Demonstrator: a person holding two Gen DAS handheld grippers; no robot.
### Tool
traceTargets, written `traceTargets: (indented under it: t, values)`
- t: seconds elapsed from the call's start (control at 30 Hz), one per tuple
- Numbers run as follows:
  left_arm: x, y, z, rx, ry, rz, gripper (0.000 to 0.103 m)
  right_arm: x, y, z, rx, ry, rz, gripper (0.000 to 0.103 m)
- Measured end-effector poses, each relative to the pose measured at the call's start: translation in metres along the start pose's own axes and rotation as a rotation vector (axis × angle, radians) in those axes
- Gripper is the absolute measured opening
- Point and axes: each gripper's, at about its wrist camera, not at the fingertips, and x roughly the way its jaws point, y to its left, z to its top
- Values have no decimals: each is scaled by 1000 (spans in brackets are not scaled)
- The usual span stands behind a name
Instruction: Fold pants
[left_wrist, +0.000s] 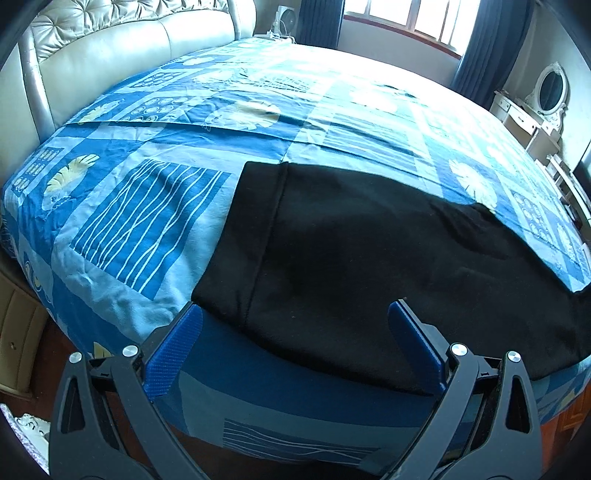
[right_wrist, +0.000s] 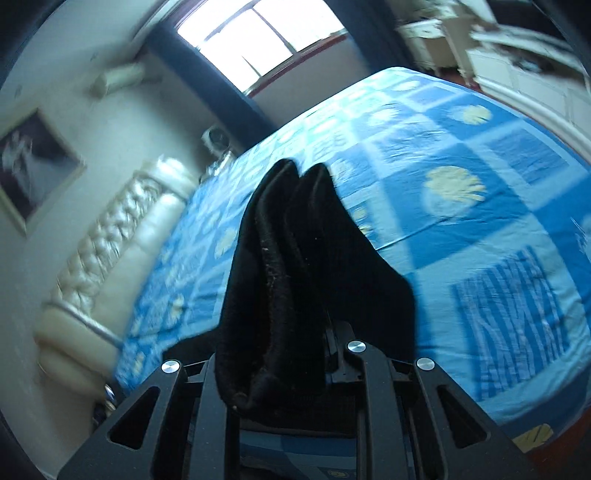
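My right claw (right_wrist: 291, 354) is clamped on a thick bunch of the black pants (right_wrist: 295, 266), and the cloth stands up between the arms in two rolled ridges, lifted above the bed (right_wrist: 461, 236). My left claw (left_wrist: 295, 332) hangs apart and empty over the near edge of the bed, its blue pads (left_wrist: 173, 350) either side of the pants (left_wrist: 369, 251), touching nothing. The main risk, as I judge it, is that the bunched grip holds uneven layers: a layer could slip out mid-carry and the fold would land crooked. The right view is smeared, so a fast swing could also drag the flat part askew, since nothing pins it. The pants look soft, fleecy and heavy, matte black, with a seam running down near one edge; the spread portion lies mostly flat on the blue patterned sheet, with a small rumple at the far right.
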Motion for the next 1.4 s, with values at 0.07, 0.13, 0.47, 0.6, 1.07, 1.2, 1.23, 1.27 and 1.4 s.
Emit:
traceTargets:
  t: [0.07, 0.13, 0.47, 0.6, 1.07, 1.2, 1.23, 1.27, 1.4]
  values:
    - [-3, -2, 1, 17, -17, 3, 100, 21, 23, -11, -50, 29, -34, 19]
    - [-6, -5, 0, 40, -33, 10, 100, 50, 46, -23, -88, 80, -60, 19]
    - [-9, -15, -1, 62, -43, 2, 100, 169, 112, -106, -302, 272, -277, 19]
    - [-9, -18, -2, 71, -43, -2, 100, 187, 119, -126, -330, 302, -320, 20]
    - [-5, -19, -5, 57, -24, -6, 100, 174, 136, -160, -259, 320, -124, 50]
    - [-5, -21, -6, 68, -23, -7, 100, 178, 135, -166, -234, 326, -96, 57]
    - [-5, -22, -7, 68, -23, -7, 100, 181, 132, -168, -213, 330, -79, 57]
    - [-5, -22, -7, 69, -23, -7, 100, 183, 129, -170, -190, 335, -67, 57]
    - [-4, -24, -8, 71, -20, -10, 100, 191, 118, -177, -141, 329, -21, 59]
